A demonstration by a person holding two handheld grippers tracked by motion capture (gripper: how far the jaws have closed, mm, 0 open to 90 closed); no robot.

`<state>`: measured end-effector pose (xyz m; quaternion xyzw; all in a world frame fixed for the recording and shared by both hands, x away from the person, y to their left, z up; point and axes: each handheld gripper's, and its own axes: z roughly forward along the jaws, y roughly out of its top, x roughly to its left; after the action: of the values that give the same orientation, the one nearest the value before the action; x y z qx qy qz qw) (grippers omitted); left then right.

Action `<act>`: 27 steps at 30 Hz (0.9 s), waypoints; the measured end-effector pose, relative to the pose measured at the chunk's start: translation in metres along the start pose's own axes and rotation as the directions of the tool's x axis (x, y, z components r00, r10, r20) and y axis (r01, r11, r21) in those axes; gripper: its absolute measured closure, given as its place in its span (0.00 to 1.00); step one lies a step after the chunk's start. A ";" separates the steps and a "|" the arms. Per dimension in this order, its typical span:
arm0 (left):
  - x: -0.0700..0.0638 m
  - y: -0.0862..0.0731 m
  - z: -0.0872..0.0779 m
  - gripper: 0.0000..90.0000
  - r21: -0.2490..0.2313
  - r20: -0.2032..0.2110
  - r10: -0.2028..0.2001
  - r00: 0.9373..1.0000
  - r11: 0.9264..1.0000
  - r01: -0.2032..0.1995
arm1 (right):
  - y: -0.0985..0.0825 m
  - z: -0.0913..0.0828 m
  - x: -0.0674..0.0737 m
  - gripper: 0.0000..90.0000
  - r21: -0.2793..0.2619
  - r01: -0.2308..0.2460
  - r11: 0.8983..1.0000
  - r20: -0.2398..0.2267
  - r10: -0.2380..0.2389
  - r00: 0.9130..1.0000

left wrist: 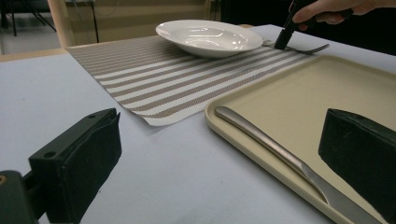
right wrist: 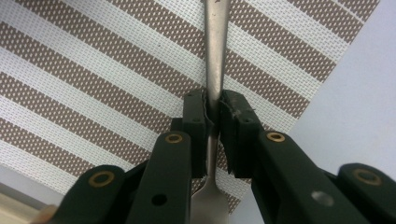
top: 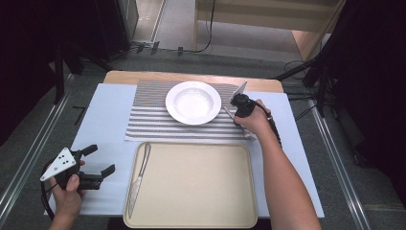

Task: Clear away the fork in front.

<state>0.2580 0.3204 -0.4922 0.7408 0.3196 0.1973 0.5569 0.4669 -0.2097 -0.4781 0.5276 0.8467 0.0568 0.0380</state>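
Note:
A metal fork (right wrist: pixel 217 46) lies on the striped placemat (top: pixel 148 120) just right of the white plate (top: pixel 193 102). My right gripper (right wrist: pixel 214 116) is shut on the fork's handle, and the same right gripper (top: pixel 237 117) points down at the mat's right edge. A table knife (top: pixel 139 177) lies along the left side of the beige tray (top: pixel 201 191). My left gripper (top: pixel 102 159) rests open above the white tabletop left of the tray, with nothing between its jaws. From the left gripper (left wrist: pixel 219 158) I see the knife (left wrist: pixel 280 154) running between its jaws.
The tray's (left wrist: pixel 243 140) raised rim stands close in front of the left gripper. The placemat (left wrist: pixel 154 79) and plate (left wrist: pixel 208 37) lie beyond it. The white table (top: pixel 110 110) ends near the person; dark stands flank both sides.

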 end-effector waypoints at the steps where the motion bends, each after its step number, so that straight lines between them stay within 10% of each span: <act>1: 0.000 0.000 0.000 0.00 0.002 0.000 0.001 1.000 1.000 -0.001 | 0.000 0.000 -0.001 0.91 0.006 -0.009 1.000 -0.003 0.009 1.000; 27: 0.000 0.000 0.000 0.00 0.004 -0.003 0.003 1.000 1.000 -0.003 | -0.014 -0.005 -0.008 0.93 -0.108 -0.067 0.992 -0.023 0.065 0.998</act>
<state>0.2579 0.3200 -0.4922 0.7419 0.3198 0.1986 0.5549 0.4577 -0.2232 -0.4754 0.5520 0.8248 0.1091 0.0567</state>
